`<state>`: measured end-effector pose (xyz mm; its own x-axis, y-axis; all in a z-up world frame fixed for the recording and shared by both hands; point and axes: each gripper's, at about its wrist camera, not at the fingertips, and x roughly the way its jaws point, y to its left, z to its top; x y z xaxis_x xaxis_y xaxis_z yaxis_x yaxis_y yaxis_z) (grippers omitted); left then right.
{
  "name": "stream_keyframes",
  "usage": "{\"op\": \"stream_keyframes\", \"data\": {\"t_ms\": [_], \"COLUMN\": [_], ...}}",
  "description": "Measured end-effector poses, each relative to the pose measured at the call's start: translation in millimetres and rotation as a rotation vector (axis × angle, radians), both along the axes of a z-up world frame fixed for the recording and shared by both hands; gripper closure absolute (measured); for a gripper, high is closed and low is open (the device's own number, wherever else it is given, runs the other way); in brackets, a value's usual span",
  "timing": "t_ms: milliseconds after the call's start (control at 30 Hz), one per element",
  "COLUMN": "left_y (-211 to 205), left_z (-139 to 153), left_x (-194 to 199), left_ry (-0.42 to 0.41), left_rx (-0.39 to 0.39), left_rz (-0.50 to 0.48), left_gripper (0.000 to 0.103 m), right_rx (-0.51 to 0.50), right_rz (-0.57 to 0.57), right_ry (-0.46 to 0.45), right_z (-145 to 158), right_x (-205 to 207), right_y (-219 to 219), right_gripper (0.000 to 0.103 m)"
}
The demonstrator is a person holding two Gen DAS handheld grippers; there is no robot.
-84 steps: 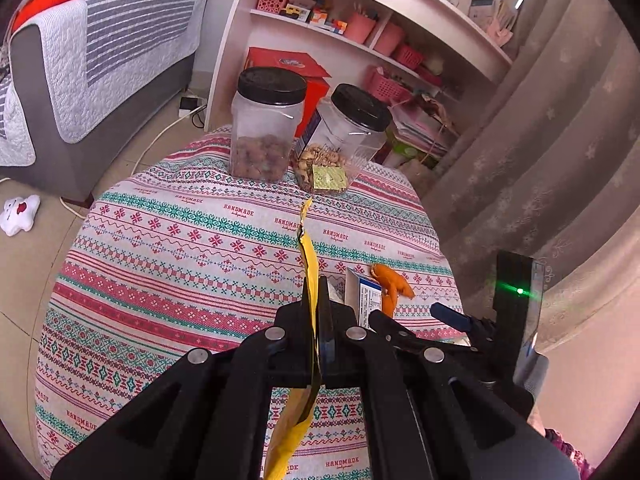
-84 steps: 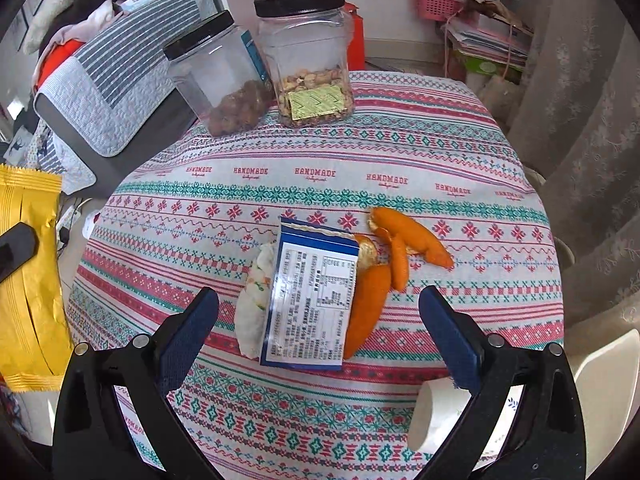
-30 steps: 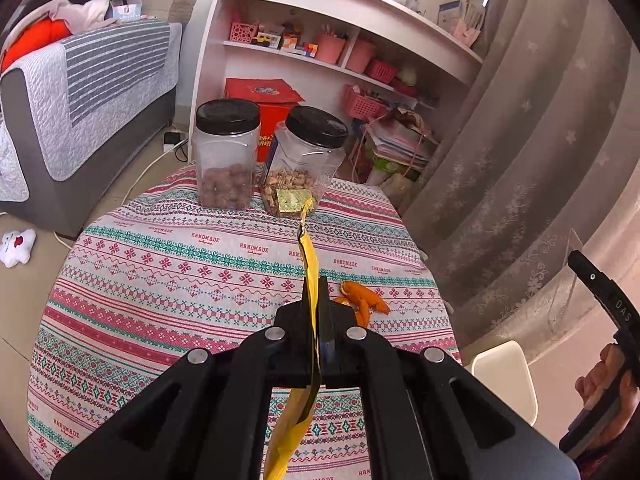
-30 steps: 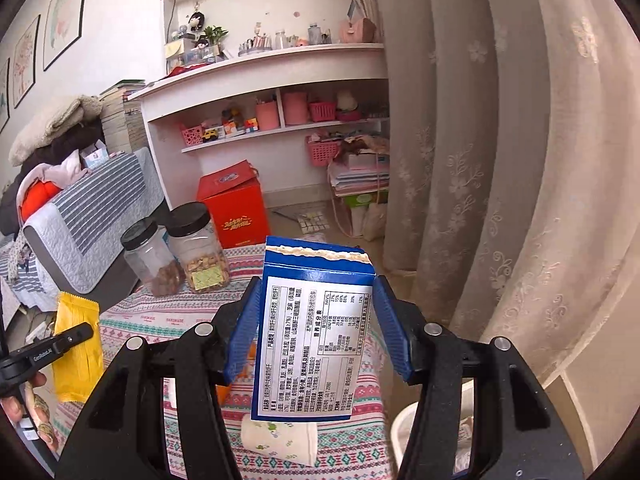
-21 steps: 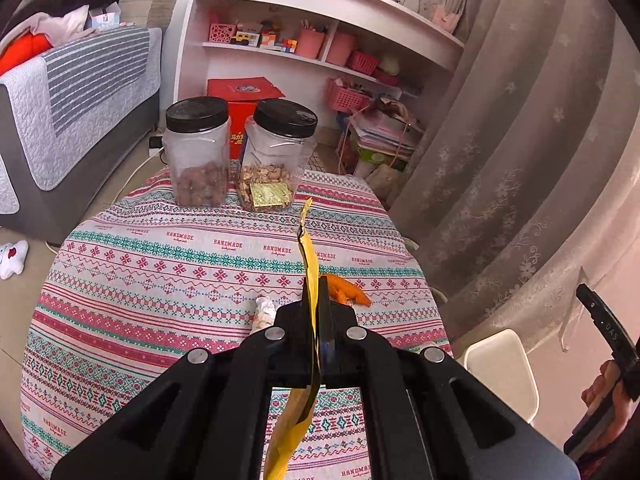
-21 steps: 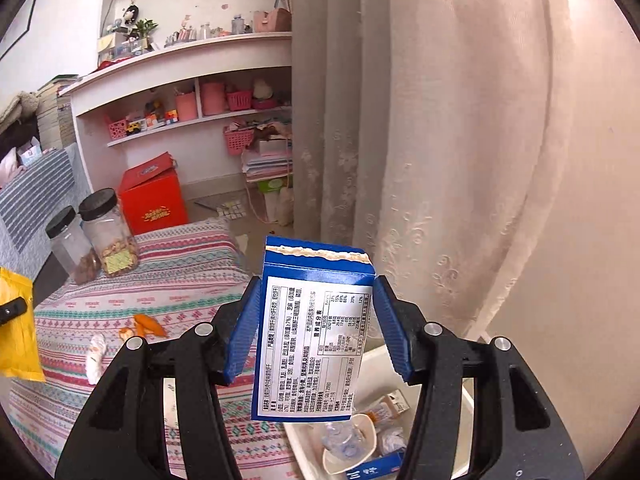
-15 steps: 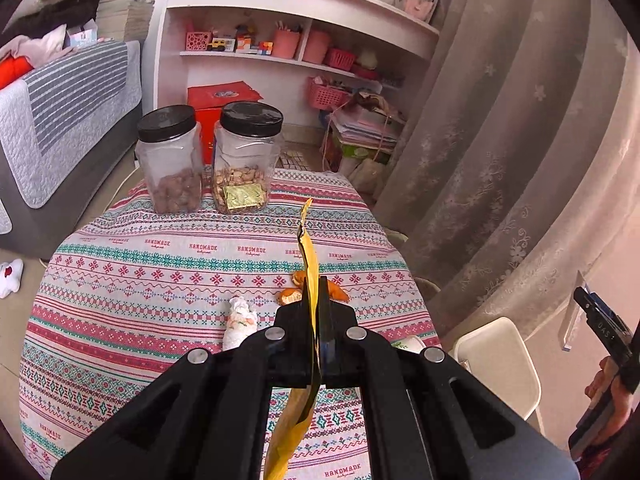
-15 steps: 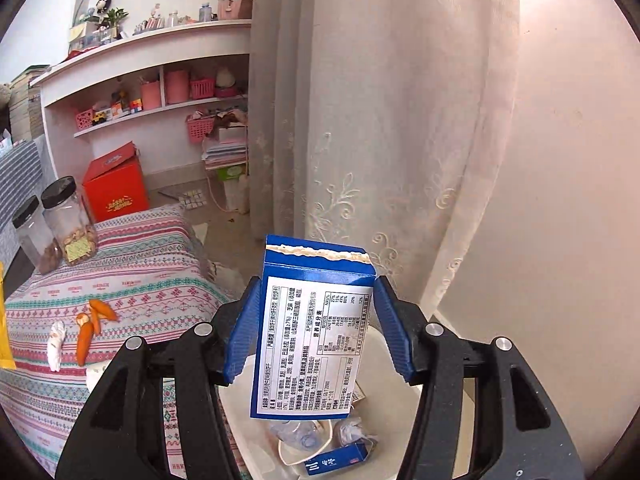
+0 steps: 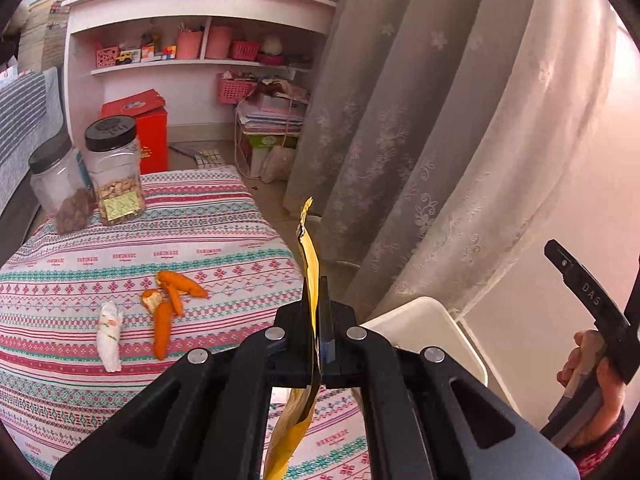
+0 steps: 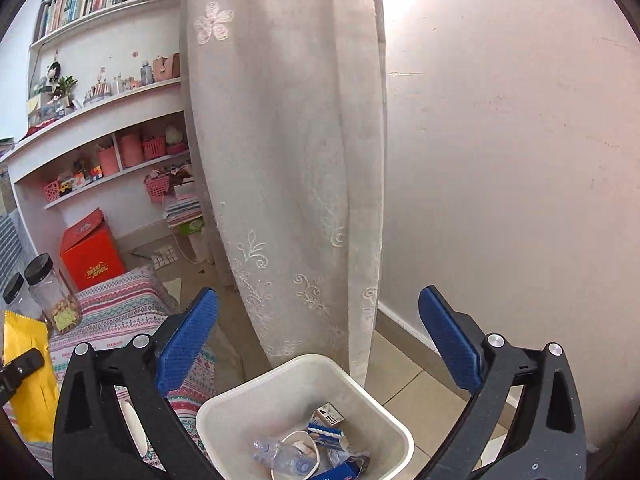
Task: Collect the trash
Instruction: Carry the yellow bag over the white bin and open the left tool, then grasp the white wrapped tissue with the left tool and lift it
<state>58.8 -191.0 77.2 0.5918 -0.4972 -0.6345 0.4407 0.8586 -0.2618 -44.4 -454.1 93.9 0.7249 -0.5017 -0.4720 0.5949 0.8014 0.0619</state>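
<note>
The trash lies in three places. A yellow wrapper (image 9: 310, 276) stands edge-on between the fingers of the left gripper (image 9: 319, 336), whose jaws are pressed fully together on it; the top of the wrapper rises above the fingertips and the lower part hangs down below them. In the right wrist view the same wrapper shows as a flat yellow sheet at the left edge. The right gripper (image 10: 318, 344) is above the white waste bin (image 10: 248, 394), and its jaws are opening, now very wide, with nothing between the blue pads (image 10: 188, 338). Inside the bin there is a blue carton (image 10: 326, 434), a clear plastic bottle (image 10: 280, 456) and some other small packages. The bin stands on the tiled floor, just beside the round table with the patterned tablecloth (image 9: 208, 240) and in front of the lace curtain (image 10: 288, 160). On the tablecloth still lie the orange peels (image 9: 170, 300) and, just beside them on the left, a crumpled white tissue (image 9: 109, 334). Two jars with black lids (image 9: 114, 168) stand at the far side of the table. At the right edge of the left wrist view, a hand (image 9: 592, 380) holds the handle of the other gripper.
</note>
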Motion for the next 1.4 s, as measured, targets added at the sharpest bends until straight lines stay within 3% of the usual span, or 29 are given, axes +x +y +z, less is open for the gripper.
{"op": "stream_keyframes", "data": {"t_ms": [400, 500, 600, 667, 733, 900, 1100, 1400], "left_y": [-124, -150, -163, -162, -158, -138, -95, -10], "left_z": [-6, -15, -26, -29, -28, -21, -12, -18], "left_x": [-41, -46, -49, -50, -51, -44, -32, 15], "left_ry": [0.039, 0.084, 0.121, 0.125, 0.117, 0.092, 0.017, 0.045], "left_rx": [-0.017, -0.007, 0.021, 0.021, 0.019, 0.036, 0.109, 0.170], "left_rz": [-0.223, -0.289, -0.310, -0.309, -0.294, -0.253, -0.145, 0.066], "left_gripper": [0.100, 0.099, 0.079, 0.051, 0.039, 0.036, 0.030, 0.027], "right_rx": [0.107, 0.123, 0.139, 0.145, 0.147, 0.137, 0.100, 0.064], "right_rz": [-0.119, -0.140, -0.154, -0.158, -0.156, -0.124, -0.049, 0.118], "right_ry": [-0.069, -0.077, -0.082, -0.082, -0.074, -0.042, 0.012, 0.125], "right_z": [9, 8, 9, 8, 7, 3, -1, -16], "right_x": [-31, -37, -41, -41, -39, -26, -2, 42], "right_y": [-49, -57, -62, -63, -62, -52, -22, 36], "right_gripper": [0.007, 0.007, 0.007, 0.007, 0.007, 0.007, 0.007, 0.007]}}
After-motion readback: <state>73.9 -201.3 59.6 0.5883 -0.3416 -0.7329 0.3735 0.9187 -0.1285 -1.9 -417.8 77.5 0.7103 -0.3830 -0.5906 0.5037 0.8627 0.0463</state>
